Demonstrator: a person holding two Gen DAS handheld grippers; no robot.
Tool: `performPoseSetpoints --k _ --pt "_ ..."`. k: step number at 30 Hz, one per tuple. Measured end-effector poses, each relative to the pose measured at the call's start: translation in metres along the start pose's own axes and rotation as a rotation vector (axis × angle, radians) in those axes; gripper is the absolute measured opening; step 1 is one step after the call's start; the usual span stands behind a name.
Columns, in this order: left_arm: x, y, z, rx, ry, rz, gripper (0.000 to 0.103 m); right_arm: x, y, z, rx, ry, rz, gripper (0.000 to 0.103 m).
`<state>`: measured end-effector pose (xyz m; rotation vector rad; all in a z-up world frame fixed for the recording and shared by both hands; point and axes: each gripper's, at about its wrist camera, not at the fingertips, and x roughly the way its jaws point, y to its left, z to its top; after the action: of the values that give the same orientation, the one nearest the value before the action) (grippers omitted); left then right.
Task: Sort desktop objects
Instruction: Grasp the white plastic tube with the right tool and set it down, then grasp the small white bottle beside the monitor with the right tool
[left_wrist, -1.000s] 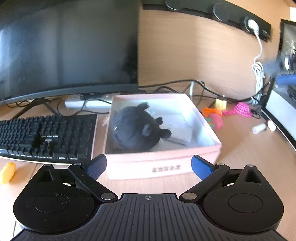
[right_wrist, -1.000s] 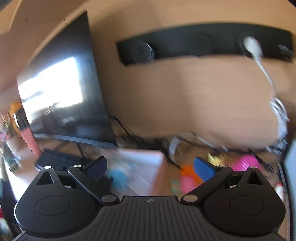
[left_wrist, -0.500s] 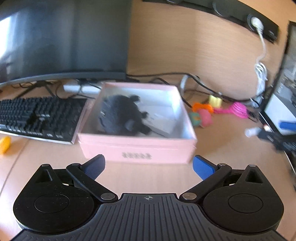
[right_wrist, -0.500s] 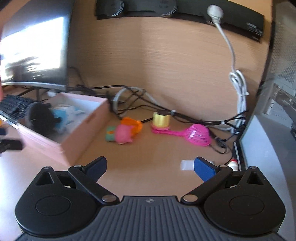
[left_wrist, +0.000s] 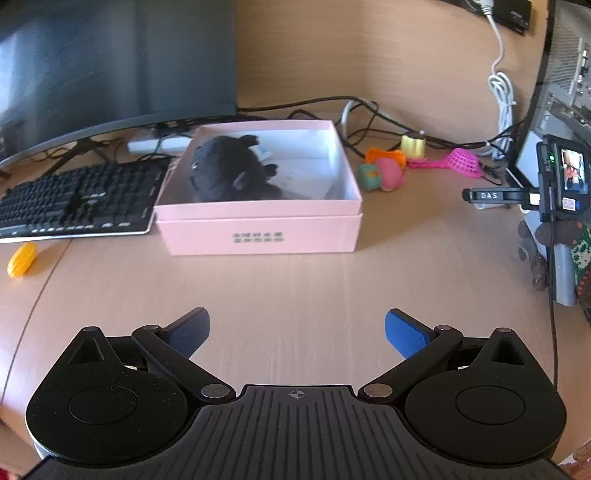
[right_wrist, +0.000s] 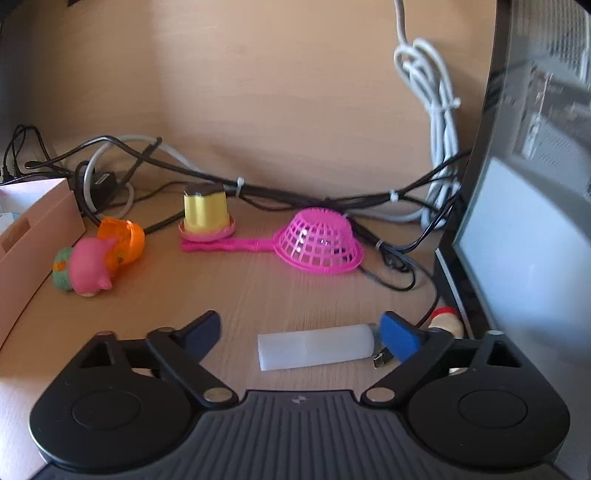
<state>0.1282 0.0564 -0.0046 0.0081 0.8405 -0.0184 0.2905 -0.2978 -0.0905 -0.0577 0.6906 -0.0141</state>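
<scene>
A pink box (left_wrist: 258, 229) stands mid-desk with a black plush toy (left_wrist: 225, 170) inside. My left gripper (left_wrist: 297, 330) hangs open over bare desk in front of it, holding nothing. In the right wrist view a white plastic bottle (right_wrist: 314, 349) lies on its side between the open fingers of my right gripper (right_wrist: 301, 330), nearer the right finger; nothing grips it. Beyond lie a pink strainer (right_wrist: 317, 242), a yellow cup (right_wrist: 205, 214), a pink toy (right_wrist: 90, 267) and an orange piece (right_wrist: 123, 240). The left wrist view shows the right gripper's body (left_wrist: 554, 184) at far right.
A keyboard (left_wrist: 77, 199) and monitor (left_wrist: 110, 66) sit left of the box, and a yellow toy (left_wrist: 22, 260) lies near the desk's left edge. Tangled cables (right_wrist: 258, 192) run along the wall. A second screen (right_wrist: 524, 221) stands at right, with a small red-capped item (right_wrist: 447, 319) at its foot.
My right gripper swung right and down, closing on the white bottle, which now lies between its fingers. My left gripper drew back from the pink box and higher.
</scene>
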Motion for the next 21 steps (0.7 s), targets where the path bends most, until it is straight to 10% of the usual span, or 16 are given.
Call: performPoseSetpoints --k 5,15,19,21 --pt "0.0 -0.005 0.0 0.001 0.01 -0.008 0.103 -0.003 -0.007 -0.001 0.035 0.034 0.069 0.075" --pt "0.022 -0.039 -0.006 0.114 0.071 -0.1 0.103 -0.096 0.035 -0.007 0.016 0.006 0.378 0.088" --pt "0.025 -0.048 -0.01 0.159 0.079 -0.12 0.103 -0.116 0.042 0.005 -0.051 -0.121 0.191 0.082" --pt "0.025 -0.047 -0.011 0.154 0.08 -0.125 0.103 -0.11 0.044 0.004 -0.124 -0.134 0.009 0.058"
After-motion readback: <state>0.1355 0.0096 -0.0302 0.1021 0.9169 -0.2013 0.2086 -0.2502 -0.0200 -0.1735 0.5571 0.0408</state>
